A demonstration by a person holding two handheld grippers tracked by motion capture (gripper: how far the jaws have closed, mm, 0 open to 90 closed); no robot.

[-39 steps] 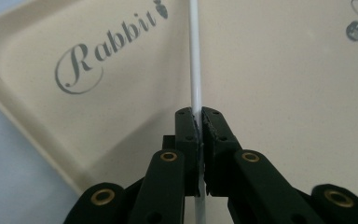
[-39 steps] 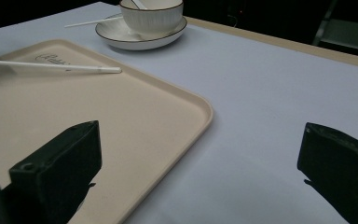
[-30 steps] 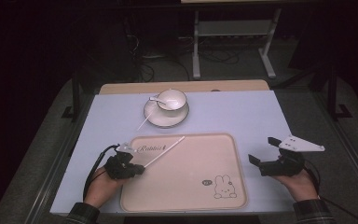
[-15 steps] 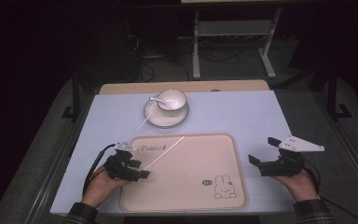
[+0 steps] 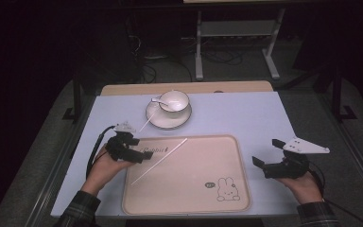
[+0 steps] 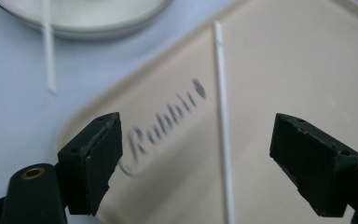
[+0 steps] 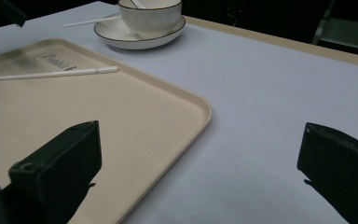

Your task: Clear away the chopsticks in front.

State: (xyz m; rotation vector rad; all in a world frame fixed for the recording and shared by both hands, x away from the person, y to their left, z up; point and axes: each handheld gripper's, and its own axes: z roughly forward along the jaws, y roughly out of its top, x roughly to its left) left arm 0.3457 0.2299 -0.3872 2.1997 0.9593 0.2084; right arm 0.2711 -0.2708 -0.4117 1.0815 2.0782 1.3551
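The white chopstick (image 6: 223, 116) lies flat on the beige tray (image 5: 217, 161), between the wide-open, empty jaws of the left tool (image 6: 214, 158). It looks light, thin, stiff and slippery; better to grip near its middle. The right tool (image 5: 269, 163) is open and empty too.

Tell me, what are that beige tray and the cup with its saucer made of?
The tray looks like matte plastic: even beige, soft rounded rim, printed rabbit and lettering. The cup and saucer look like glazed ceramic: glossy off-white with thin dark rim lines, though coated plastic can't be ruled out.
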